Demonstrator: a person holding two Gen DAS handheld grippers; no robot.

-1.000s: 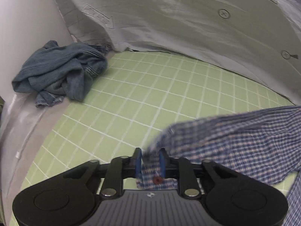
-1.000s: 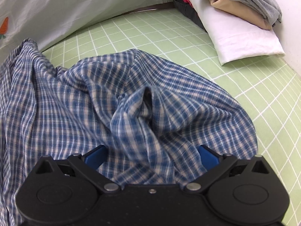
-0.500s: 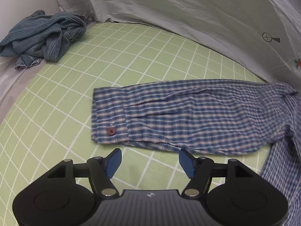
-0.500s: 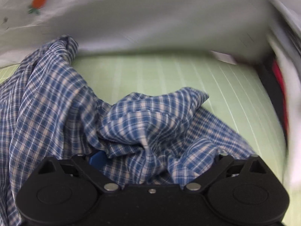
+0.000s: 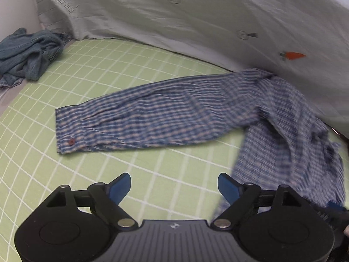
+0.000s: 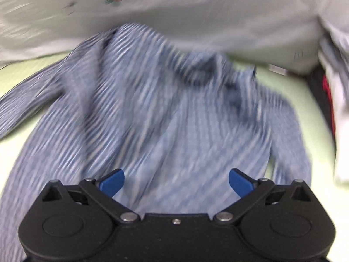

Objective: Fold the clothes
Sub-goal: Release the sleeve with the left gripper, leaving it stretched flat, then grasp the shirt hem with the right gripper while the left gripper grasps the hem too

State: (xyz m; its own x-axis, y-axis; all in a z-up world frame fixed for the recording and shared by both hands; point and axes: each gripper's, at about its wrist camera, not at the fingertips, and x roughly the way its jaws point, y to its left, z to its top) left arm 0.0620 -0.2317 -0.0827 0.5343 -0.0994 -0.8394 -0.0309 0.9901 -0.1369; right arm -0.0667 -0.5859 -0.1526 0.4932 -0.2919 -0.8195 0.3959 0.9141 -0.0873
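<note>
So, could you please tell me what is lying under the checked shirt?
The checked shirt lies on the green grid sheet. Whatever else it covers is hidden.

The left tongs [image 5: 174, 186] hover with jaws opening and nothing between them over the green checked bed sheet [image 5: 104, 69], the plaid shirt [image 5: 196, 113] sleeve stretched flat just ahead, crumpled jeans [image 5: 28, 54] far left.

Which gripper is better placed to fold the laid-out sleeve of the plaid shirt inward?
Left. The left gripper, jaws opening and empty, faces the sleeve and its cuff. The right gripper looks over the shirt body.
</note>
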